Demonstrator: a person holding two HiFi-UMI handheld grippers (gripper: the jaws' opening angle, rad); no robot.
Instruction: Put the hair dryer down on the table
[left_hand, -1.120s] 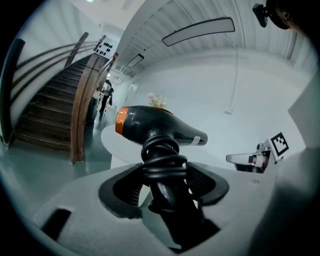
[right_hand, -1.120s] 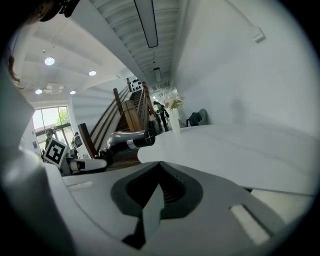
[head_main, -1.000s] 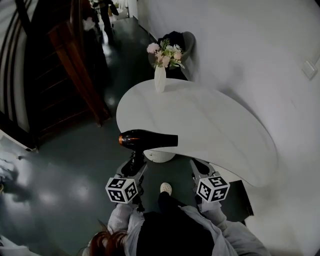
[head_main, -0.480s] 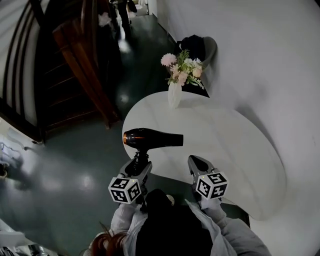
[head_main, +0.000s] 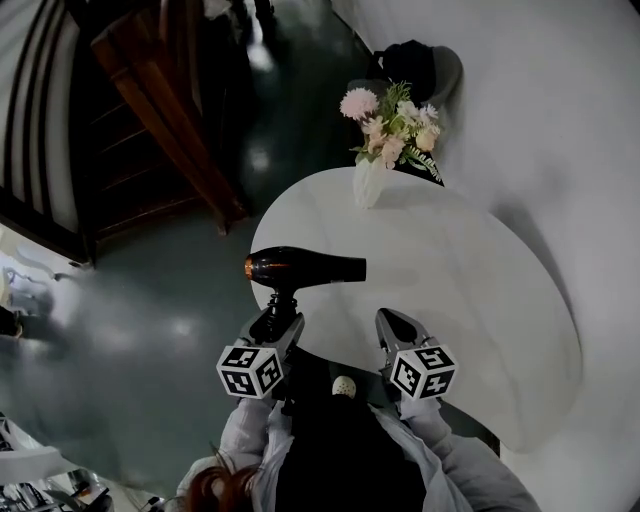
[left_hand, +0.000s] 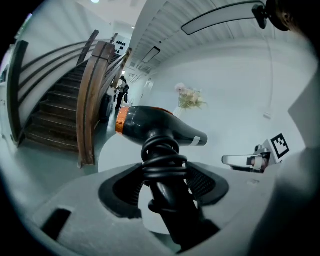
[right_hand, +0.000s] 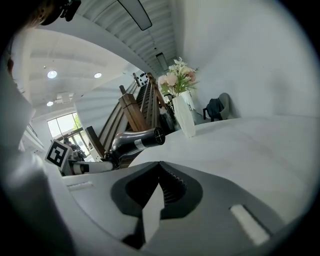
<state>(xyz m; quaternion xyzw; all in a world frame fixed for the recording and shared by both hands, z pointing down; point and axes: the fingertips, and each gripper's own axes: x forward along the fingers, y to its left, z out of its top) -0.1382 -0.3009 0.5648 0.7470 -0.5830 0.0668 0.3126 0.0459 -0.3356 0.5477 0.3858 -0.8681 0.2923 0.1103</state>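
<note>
hair dryer (head_main: 300, 268), clamped in left gripper (head_main: 274, 322), now hangs farther over table (head_main: 470, 290); right gripper (head_main: 386, 318) closed.

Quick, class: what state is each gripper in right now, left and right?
Left gripper: closed on the hair dryer.
Right gripper: closed, holding nothing.

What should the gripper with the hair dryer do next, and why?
Probably move the left hand-held gripper forward and down: it clamps the hair dryer by its handle, held in the air over the near edge of the table.
</note>
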